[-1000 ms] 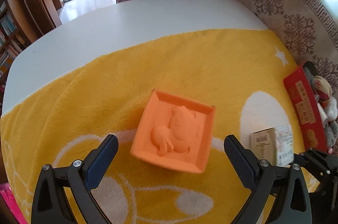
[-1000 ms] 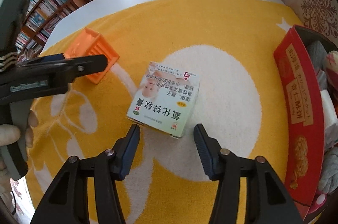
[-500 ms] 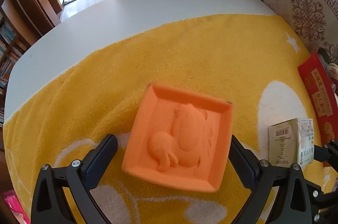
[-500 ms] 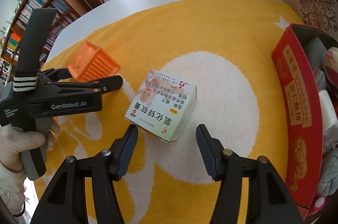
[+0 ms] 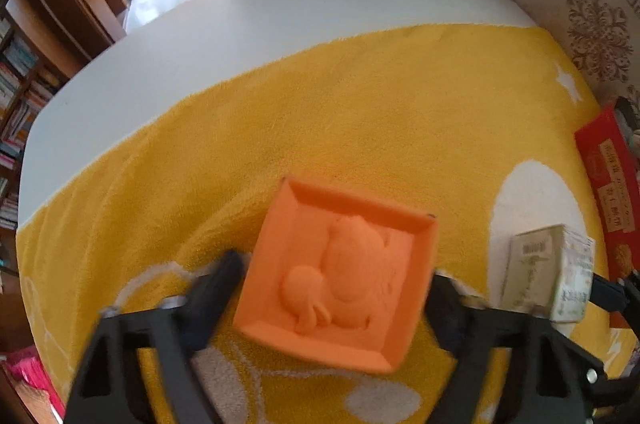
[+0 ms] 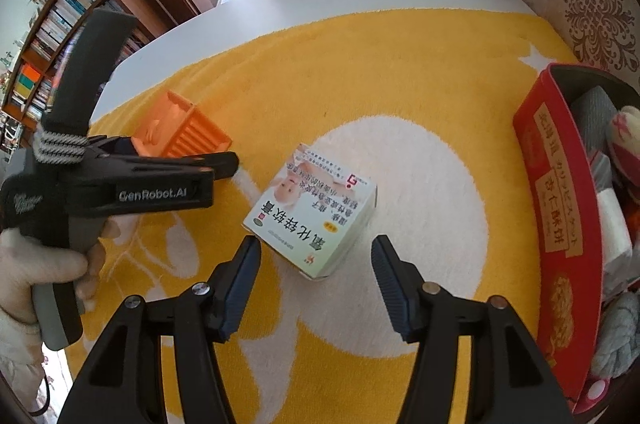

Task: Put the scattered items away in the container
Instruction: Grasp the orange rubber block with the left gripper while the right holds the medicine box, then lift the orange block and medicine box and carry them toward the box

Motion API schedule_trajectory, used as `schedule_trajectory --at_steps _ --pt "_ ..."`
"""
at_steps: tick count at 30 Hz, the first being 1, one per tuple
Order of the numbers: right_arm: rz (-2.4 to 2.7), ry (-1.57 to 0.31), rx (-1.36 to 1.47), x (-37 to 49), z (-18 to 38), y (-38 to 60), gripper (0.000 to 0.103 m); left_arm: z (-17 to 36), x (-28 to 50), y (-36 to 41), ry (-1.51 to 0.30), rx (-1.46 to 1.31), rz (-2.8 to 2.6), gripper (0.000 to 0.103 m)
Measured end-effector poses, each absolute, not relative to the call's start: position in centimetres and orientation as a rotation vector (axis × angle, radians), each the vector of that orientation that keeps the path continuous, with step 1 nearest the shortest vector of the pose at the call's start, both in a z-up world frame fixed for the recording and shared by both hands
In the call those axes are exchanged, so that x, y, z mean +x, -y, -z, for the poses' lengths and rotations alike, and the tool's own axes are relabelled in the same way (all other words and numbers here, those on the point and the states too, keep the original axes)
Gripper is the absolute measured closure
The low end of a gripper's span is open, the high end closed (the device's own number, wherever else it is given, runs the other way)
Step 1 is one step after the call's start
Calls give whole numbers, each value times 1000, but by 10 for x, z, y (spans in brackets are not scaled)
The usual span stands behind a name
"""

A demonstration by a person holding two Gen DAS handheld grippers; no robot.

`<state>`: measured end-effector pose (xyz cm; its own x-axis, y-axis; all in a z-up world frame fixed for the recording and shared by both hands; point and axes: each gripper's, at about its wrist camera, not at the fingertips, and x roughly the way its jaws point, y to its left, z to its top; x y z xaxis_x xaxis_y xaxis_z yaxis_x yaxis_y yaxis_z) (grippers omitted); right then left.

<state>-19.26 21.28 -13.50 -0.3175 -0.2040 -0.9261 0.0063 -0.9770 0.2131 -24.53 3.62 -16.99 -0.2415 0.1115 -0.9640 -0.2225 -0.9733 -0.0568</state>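
While the left claw (image 5: 336, 288) pinches the orange mold (image 5: 340, 280) at lower centre, the right claw (image 6: 316, 268) stands spread just below the box (image 6: 312, 220) mid-frame.

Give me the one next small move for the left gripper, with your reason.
Probably close the left gripper a little further until both fingers press the square orange moulded toy tile. Its fingers already bracket the tile's two sides on the yellow towel, yet firm contact cannot be confirmed in the blurred left wrist view. The red cardboard box waits to the right.
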Motion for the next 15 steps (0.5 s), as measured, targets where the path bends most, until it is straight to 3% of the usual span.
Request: schedule_trajectory --at_steps 2,9,15 --pt "2436 266 1751 -193 135 -213 41 164 -246 -31 -96 -1773 -2306 47" --pt "2430 271 1739 -198 131 -211 41 159 -235 -14 -27 -1760 -2304 47" --pt "2434 315 1757 -206 134 -207 29 149 -212 -4 -13 -1757 -2346 47"
